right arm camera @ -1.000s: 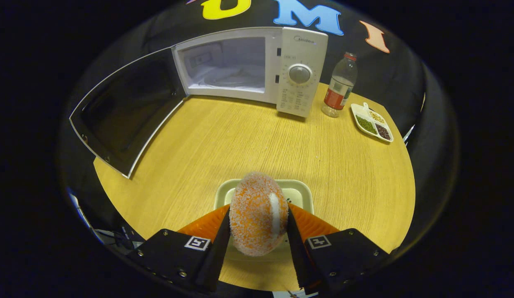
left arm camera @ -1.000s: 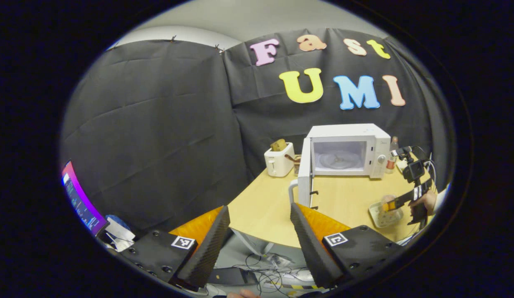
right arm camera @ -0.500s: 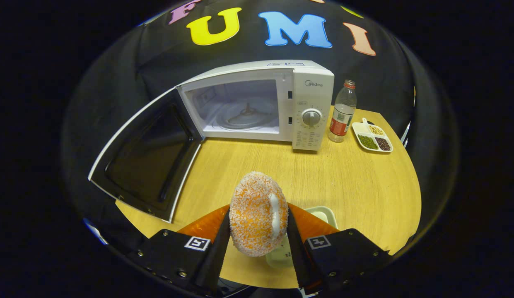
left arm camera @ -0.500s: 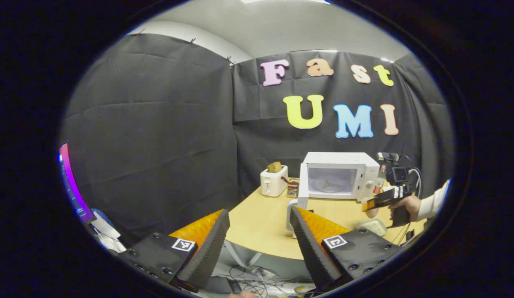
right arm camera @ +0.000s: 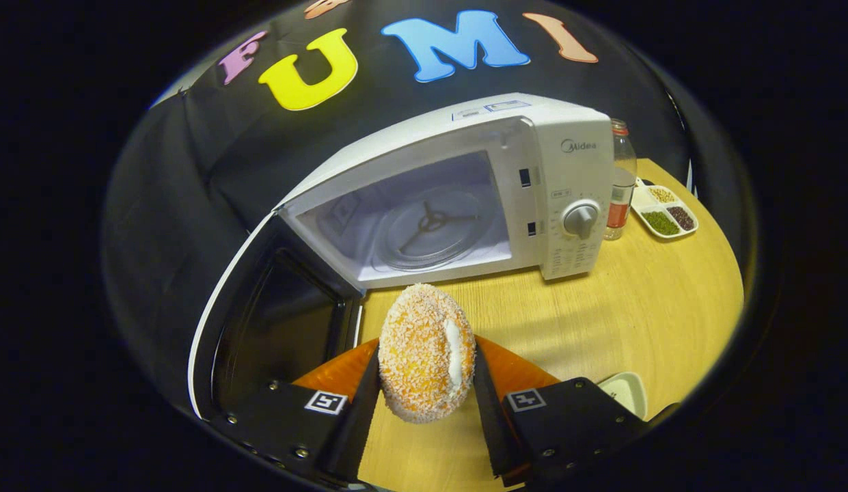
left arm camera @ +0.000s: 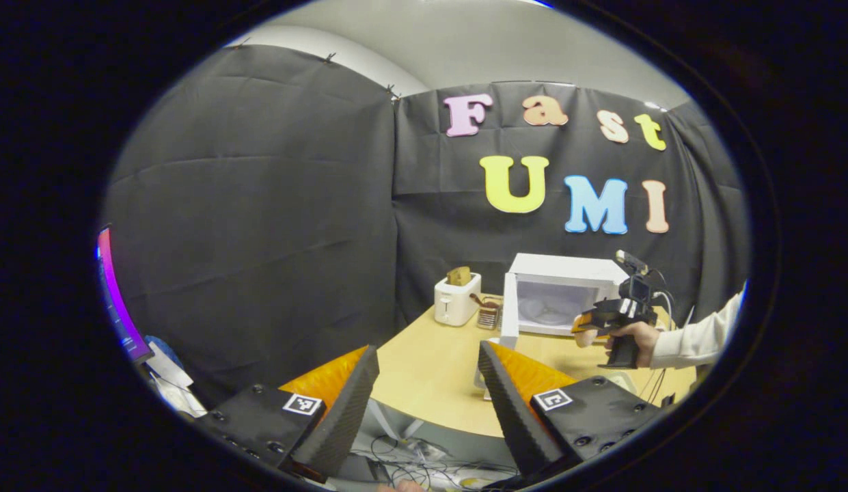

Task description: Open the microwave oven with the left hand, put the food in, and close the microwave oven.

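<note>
The right tongs (right arm camera: pixel 427 383) are clamped on the bun (right arm camera: pixel 427 352), one finger on each flank, and hold it above the tabletop (right arm camera: pixel 601 301) just short of the microwave (right arm camera: pixel 464 198), whose cavity stands open with the turntable (right arm camera: pixel 430 229) bare. The left tongs (left arm camera: pixel 427 403) hang apart and empty, well back from the tabletop's near edge.

The bun looks soft and crumb-coated, so too hard a squeeze could crush it or shed crumbs, and too loose a one could let it drop before it is over the turntable. The cavity mouth looks low; tongs carried in too high could knock the upper frame.

The door (right arm camera: pixel 273 321) swings out on the left, close to the tongs' path; a drift that way could bump it. On the right a bottle (right arm camera: pixel 618 184) and a compartment dish (right arm camera: pixel 663 212) stand beside the microwave, clear of the path. A small tray (right arm camera: pixel 625 389) lies near the tongs. A toaster (left arm camera: pixel 456 299) sits left of the microwave.
</note>
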`<state>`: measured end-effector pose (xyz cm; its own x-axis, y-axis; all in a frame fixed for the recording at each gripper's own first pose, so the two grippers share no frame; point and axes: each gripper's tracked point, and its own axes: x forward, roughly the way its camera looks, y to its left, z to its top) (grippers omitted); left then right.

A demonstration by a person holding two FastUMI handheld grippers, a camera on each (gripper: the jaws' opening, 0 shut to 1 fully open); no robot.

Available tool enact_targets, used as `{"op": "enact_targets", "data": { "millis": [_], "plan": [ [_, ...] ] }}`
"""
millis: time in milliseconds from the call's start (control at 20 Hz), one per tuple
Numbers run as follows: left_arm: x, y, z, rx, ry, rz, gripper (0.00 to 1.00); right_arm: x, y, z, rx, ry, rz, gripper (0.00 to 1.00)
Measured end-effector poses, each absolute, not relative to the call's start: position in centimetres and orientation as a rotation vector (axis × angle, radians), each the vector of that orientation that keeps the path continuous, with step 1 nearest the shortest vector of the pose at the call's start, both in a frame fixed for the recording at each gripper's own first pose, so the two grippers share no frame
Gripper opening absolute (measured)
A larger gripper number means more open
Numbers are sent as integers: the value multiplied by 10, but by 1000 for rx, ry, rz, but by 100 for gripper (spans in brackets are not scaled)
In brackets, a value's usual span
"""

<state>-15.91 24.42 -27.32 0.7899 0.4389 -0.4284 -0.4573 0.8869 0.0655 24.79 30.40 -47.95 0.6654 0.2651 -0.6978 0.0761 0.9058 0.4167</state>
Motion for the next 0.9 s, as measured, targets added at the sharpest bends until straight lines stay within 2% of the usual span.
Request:
{"op": "enact_targets", "data": {
  "millis": [50, 200, 300, 350, 400, 450, 550, 600, 800, 850, 900],
  "plan": [
    [-154, 245, -275, -43, 462, 491, 96, 259, 305, -482, 454, 833, 98, 67],
    [-134, 243, -275, -64, 476, 502, 100, 291, 313, -485, 464, 743, 109, 70],
    [-125, 242, -276, -91, 484, 514, 96, 307, 320, -494, 452, 713, 123, 67],
    [-124, 240, -278, -102, 497, 521, 100, 316, 324, -497, 465, 695, 123, 70],
    [-125, 239, -284, -108, 515, 529, 100, 326, 328, -501, 484, 676, 118, 67],
    [-126, 240, -287, -104, 535, 542, 100, 336, 332, -503, 505, 653, 113, 69],
    [-130, 245, -289, -97, 560, 573, 100, 356, 337, -511, 546, 623, 87, 70],
    [-131, 246, -292, -99, 575, 586, 97, 365, 339, -514, 566, 614, 71, 70],
    [-139, 250, -295, -81, 635, 624, 100, 400, 339, -534, 654, 586, -4, 70],
    [-142, 251, -297, -73, 654, 632, 96, 406, 339, -538, 668, 581, -18, 70],
    [-143, 250, -299, -67, 669, 636, 100, 412, 337, -541, 678, 568, -40, 70]
  ]
}}
